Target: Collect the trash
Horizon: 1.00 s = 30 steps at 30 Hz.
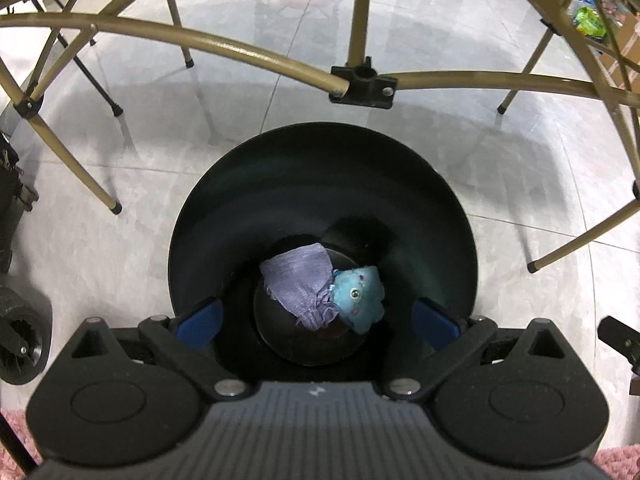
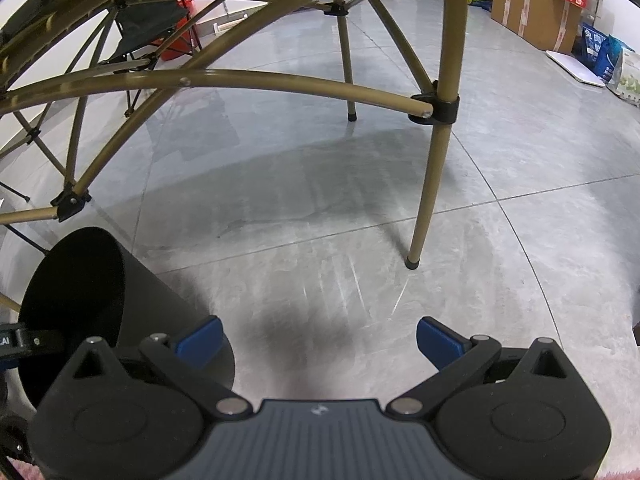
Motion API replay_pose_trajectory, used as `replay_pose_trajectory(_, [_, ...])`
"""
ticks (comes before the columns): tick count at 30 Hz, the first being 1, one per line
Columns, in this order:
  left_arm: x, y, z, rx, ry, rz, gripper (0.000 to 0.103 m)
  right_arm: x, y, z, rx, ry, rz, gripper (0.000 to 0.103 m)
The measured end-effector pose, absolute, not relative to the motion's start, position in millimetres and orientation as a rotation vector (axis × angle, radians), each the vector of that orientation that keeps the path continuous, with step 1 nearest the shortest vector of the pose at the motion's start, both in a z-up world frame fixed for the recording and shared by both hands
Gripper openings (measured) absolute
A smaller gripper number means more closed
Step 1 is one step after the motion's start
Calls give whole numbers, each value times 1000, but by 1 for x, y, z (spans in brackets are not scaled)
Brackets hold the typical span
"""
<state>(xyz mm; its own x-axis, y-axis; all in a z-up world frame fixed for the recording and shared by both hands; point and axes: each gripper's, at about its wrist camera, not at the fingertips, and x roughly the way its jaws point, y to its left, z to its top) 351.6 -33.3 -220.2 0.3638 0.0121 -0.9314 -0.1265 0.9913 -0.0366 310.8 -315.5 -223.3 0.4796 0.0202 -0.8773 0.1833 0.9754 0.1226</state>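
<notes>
The left gripper (image 1: 317, 316) fills the bottom of its view, its blue fingers (image 1: 200, 320) spread as wide as they go, with nothing between them. It hangs straight over the mouth of a black bin (image 1: 320, 184), one finger near each side of the rim. At the bottom of the bin lie a crumpled purple cloth (image 1: 298, 286) and, touching its right edge, a small blue plush toy (image 1: 358, 294) with a button eye. The bin stands on grey floor tiles (image 1: 120, 240) under a table's gold metal legs (image 1: 240, 50).

The right gripper (image 2: 320, 340) is likewise wide open and empty, its blue fingers (image 2: 438, 338) held above bare floor tiles (image 2: 320, 220). The same bin (image 2: 72, 300) shows at its lower left, just beside the left finger. A gold table leg (image 2: 434, 172) stands farther out, with cardboard boxes (image 2: 532, 0) well beyond by the wall.
</notes>
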Motion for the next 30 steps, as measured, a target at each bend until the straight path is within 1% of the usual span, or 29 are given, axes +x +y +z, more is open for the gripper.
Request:
replay_pose_trajectory(7, [337, -34, -204, -93, 1147, 68, 103, 306, -307, -215, 207, 1049, -84, 103])
replay_pose_trajectory(14, [315, -30, -178, -98, 1059, 63, 103, 295, -297, -192, 215, 985, -39, 103])
replay_pose_trajectory(18, [302, -26, -163, -116, 1019, 67, 103, 285, -286, -170, 194, 916, -6, 103])
replay_pose_trajectory(30, [273, -9, -105, -148, 803, 141, 103, 260, -280, -94, 160, 667, 46, 103])
